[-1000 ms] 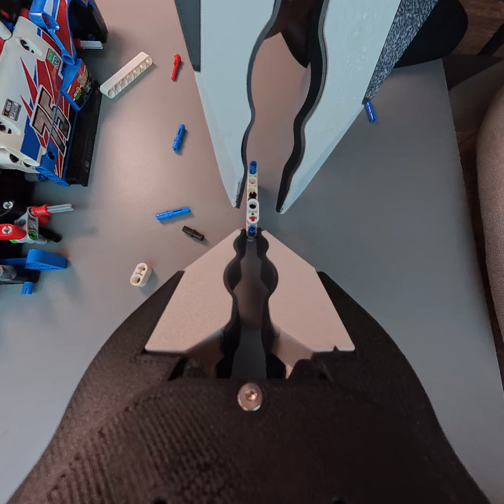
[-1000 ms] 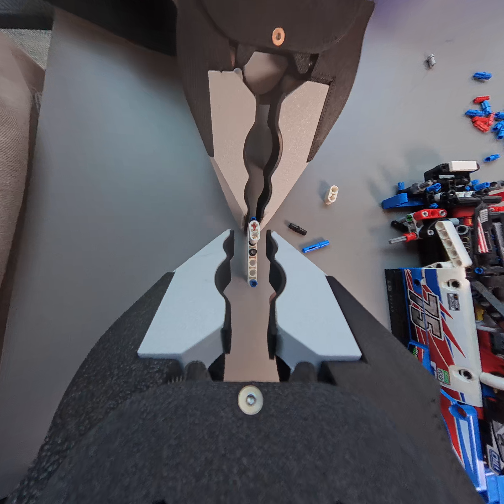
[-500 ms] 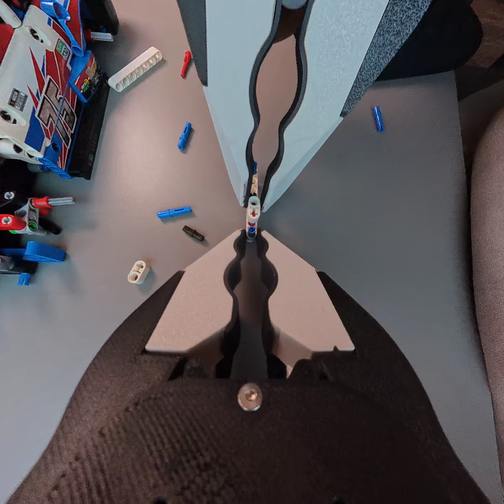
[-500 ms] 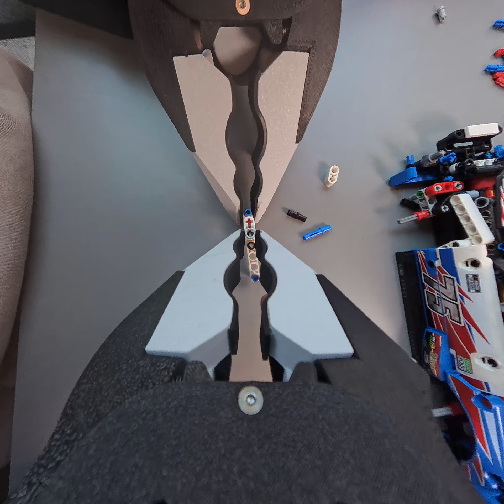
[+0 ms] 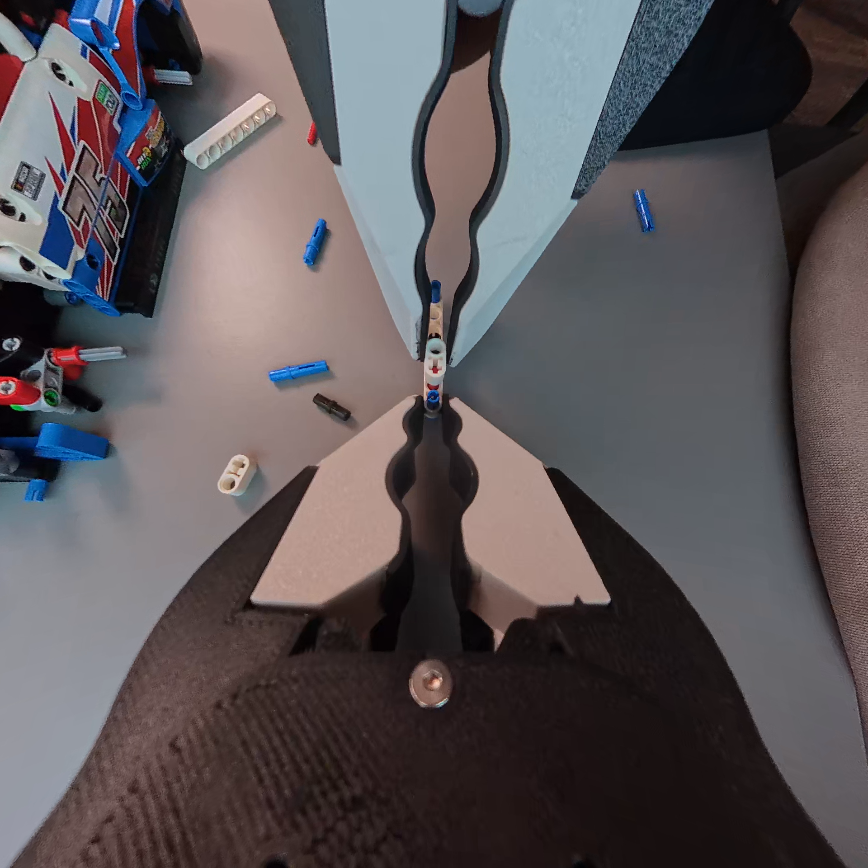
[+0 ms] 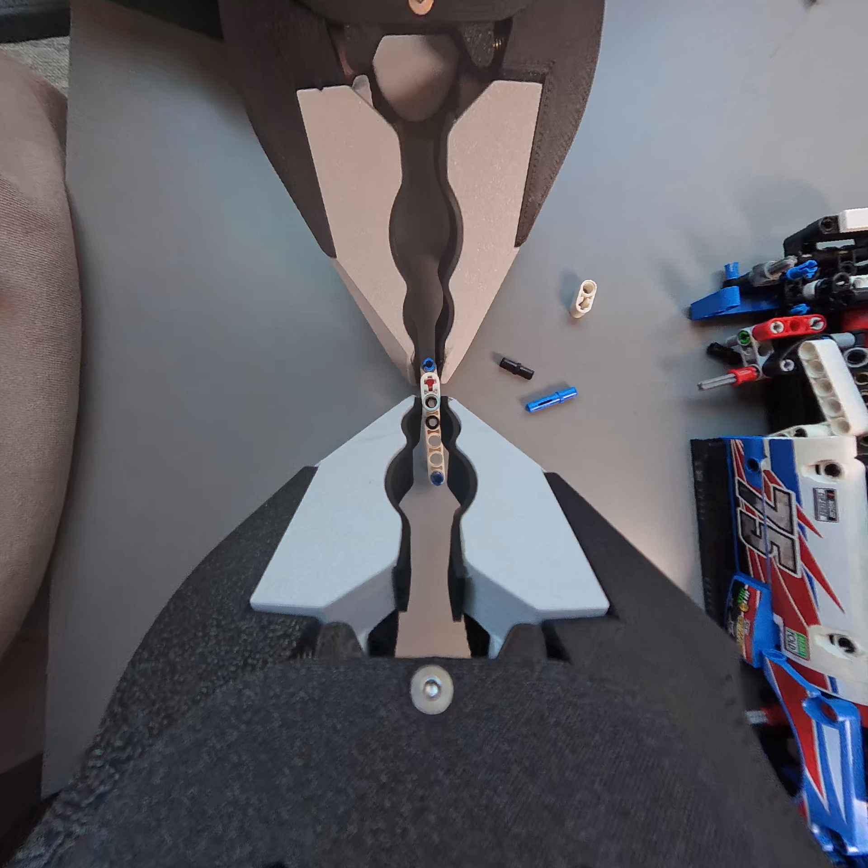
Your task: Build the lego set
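A slim white Lego beam (image 5: 434, 371) with blue pins at both ends and a red axle in one hole is held in the air between both grippers. My left gripper (image 5: 432, 399), with tan fingers, is shut on the beam's near end. My right gripper (image 6: 432, 400), with light blue fingers, is shut on the beam (image 6: 434, 441) around its middle, and the rest of the beam runs back between its fingers. The two grippers face each other tip to tip. The right gripper shows at the top of the left wrist view (image 5: 434, 359), and the left gripper at the top of the right wrist view (image 6: 430, 371).
A red, white and blue race car model (image 5: 70, 188) lies at the grey table's (image 5: 657, 422) side, also in the right wrist view (image 6: 798, 540). Loose parts lie nearby: a long white beam (image 5: 230, 131), blue pins (image 5: 298, 371), a black pin (image 5: 331, 406), a small white connector (image 5: 237, 474). A beige cushion (image 5: 836, 422) borders the table. Only a small space, under 4 cm, lies between the two pairs of fingers.
My right gripper was open around the beam and has shut on it, sliding further along it toward the left gripper. My left gripper has kept its hold.
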### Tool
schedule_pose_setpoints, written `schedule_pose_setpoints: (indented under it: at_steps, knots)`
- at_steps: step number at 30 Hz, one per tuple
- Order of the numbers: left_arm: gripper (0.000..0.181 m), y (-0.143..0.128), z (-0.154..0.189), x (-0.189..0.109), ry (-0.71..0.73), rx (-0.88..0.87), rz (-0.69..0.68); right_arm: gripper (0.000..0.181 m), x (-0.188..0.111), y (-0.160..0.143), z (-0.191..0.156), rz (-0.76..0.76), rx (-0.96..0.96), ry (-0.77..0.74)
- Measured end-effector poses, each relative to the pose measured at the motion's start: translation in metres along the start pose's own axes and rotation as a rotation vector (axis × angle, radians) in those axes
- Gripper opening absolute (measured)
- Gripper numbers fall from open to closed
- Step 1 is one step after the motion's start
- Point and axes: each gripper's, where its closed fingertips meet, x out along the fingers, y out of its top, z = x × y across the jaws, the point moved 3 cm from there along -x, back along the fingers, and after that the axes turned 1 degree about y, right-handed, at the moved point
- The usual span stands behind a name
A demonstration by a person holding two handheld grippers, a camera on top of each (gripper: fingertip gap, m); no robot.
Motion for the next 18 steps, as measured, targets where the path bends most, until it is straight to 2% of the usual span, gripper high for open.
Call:
schedule_pose_setpoints:
  at_steps: [6, 10, 12, 18]
  knots:
    - [0.006, 0.000, 0.000, 0.000, -0.003, 0.000, -0.002, 0.017, -0.003, 0.002, -0.001, 0.001, -0.034, -0.009]
    - [0.006, 0.000, 0.000, 0.000, -0.002, 0.002, -0.004, 0.017, -0.006, 0.008, -0.002, -0.012, -0.068, -0.029]
    - [0.006, 0.000, 0.000, 0.000, -0.002, 0.001, -0.005, 0.006, -0.002, 0.007, -0.001, -0.044, -0.082, -0.033]
    - [0.006, -0.001, 0.000, 0.000, -0.002, 0.003, -0.010, 0.006, 0.000, 0.007, -0.001, -0.097, -0.096, -0.011]
